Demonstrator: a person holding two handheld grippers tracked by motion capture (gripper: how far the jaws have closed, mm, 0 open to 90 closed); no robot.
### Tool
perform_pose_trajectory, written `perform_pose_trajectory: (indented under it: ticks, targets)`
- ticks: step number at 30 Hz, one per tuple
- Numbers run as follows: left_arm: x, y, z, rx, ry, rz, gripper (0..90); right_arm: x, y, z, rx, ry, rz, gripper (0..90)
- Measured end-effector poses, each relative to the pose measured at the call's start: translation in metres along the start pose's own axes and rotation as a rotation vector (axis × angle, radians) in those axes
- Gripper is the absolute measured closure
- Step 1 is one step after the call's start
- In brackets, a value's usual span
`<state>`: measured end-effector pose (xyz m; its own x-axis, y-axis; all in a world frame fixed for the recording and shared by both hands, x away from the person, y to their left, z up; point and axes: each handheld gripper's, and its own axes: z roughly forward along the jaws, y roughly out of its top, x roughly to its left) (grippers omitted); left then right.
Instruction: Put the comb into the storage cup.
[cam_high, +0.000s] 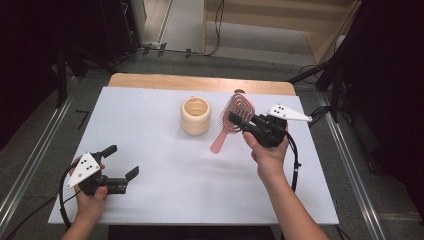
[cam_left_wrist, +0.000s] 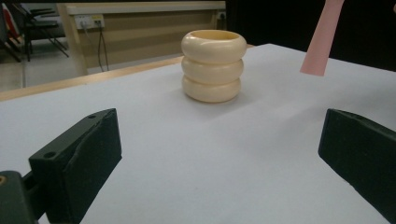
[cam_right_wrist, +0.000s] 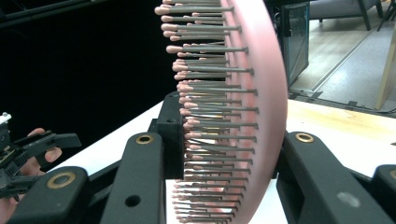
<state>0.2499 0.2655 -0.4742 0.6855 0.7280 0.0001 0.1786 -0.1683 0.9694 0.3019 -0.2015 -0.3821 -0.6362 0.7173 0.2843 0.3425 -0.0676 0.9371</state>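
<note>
A pink hairbrush (cam_high: 236, 112) with grey bristles is held by its oval head, its handle slanting down toward the table's middle. My right gripper (cam_high: 236, 119) is shut on that head. In the right gripper view the brush head (cam_right_wrist: 261, 93) stands edge-on between the two jaws of my right gripper (cam_right_wrist: 233, 140). A cream cup made of three stacked rings (cam_high: 195, 115) stands upright just left of the brush. My left gripper (cam_high: 121, 161) rests open near the front left. Its own view shows the cup (cam_left_wrist: 213, 65) ahead and the pink handle's end (cam_left_wrist: 322, 42) hanging above the table.
The white tabletop (cam_high: 165, 190) has a wooden edge (cam_high: 200, 82) at the back. Metal rails and dark stands flank the table. In the right gripper view a hand with the left gripper (cam_right_wrist: 28, 151) shows far off at the left.
</note>
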Motion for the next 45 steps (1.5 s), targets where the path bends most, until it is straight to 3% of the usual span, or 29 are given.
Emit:
perform_pose_trajectory:
  ticks: [5,19,45]
  targets:
    - [0.007,-0.004,-0.009,-0.003,0.013,-0.017,0.0,-0.001,0.004,0.002,-0.003,-0.005,-0.003,61.3]
    - [0.016,-0.011,-0.021,0.009,0.067,-0.016,0.0,-0.003,0.017,0.007,-0.006,-0.017,-0.025,61.3]
    - [0.018,-0.014,-0.020,0.008,0.069,-0.039,0.0,-0.009,0.044,0.024,-0.014,-0.028,-0.042,61.3]
